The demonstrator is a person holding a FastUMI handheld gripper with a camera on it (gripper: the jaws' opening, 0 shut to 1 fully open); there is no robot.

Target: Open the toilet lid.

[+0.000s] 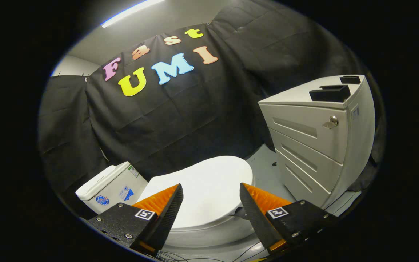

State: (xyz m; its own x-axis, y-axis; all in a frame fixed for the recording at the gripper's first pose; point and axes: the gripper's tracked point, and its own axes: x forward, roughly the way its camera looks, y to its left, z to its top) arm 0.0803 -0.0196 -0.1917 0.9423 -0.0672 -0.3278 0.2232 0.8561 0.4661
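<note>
Risk: our hand-held gripper (211,189) hangs open above the closed toilet lid (209,185); fingers could slide off its smooth rim at 6 o'clock.

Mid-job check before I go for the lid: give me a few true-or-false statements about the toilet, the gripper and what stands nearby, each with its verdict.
1. The toilet lid is down over the bowl. True.
2. The gripper is shut on the lid's edge. False: its fingers are spread apart, with the lid seen between and beyond them; neither finger presses on it.
3. A drawer cabinet stands beside the toilet, with a key in its top drawer's lock. True.
4. The tank has its cover off. False: the cover sits on the tank.
5. The cabinet's drawers are pulled out. False: all the drawers are pushed in.
</note>
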